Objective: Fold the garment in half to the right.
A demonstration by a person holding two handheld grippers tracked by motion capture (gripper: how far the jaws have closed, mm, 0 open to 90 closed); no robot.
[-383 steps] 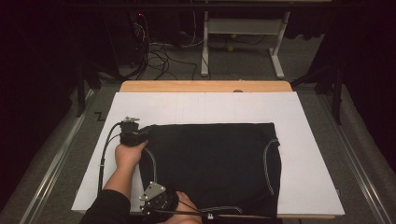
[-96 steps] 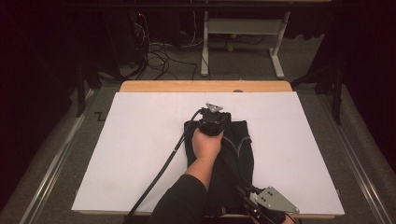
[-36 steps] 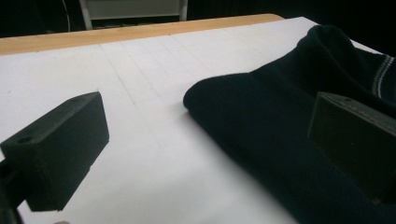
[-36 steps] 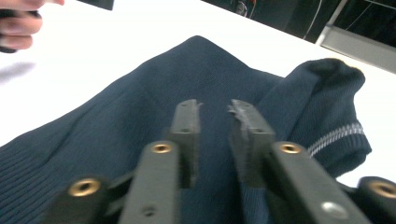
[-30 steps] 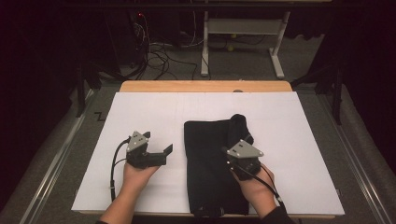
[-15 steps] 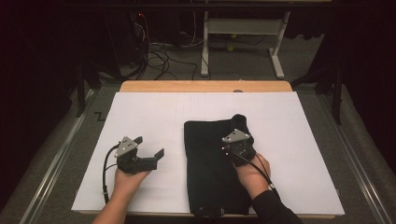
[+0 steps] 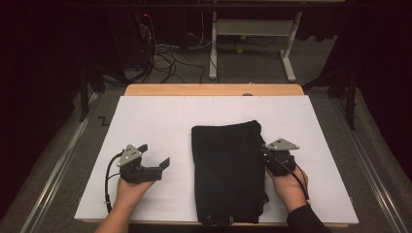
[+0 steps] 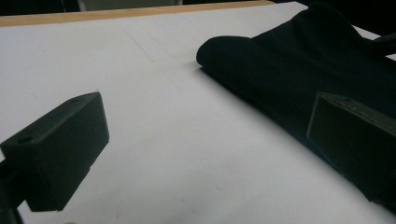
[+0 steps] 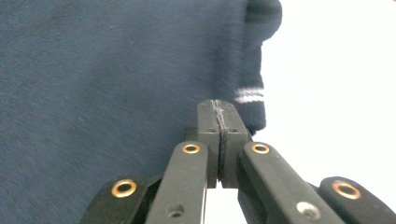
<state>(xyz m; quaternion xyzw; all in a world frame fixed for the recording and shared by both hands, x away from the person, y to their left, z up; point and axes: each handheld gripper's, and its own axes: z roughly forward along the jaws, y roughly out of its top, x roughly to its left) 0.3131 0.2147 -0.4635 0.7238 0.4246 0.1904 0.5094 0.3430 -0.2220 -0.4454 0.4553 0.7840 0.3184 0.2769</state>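
One white sheet (image 7: 160, 121) covers your worktop (image 7: 214, 90), whose bare wood shows as a strip along the far edge. Beyond it the room is dark: grey carpet, a tangle of cables (image 7: 165, 53), and the white legs of another table (image 7: 250, 43).

No containers are on the sheet. The one item is the dark folded garment (image 7: 228, 170), lying right of centre, long axis running from you toward the far edge, its near end reaching the sheet's near edge. In the right gripper view a short white stripe (image 9: 249, 95) marks a ribbed cuff at the garment's right border.

Your left hand-held gripper (image 7: 155, 158) sits on the sheet well left of the garment, jaws spread wide and pointing toward it, holding nothing; in the left gripper view bare sheet lies between the jaws, with the garment's left fold (image 8: 299, 70) just beyond.

Your right hand-held gripper (image 7: 265, 151) is at the garment's right edge, jaws pressed together; whether cloth is pinched between the tips cannot be told.

Open sheet lies wide on the left, along the far edge, and in a narrower band on the right.
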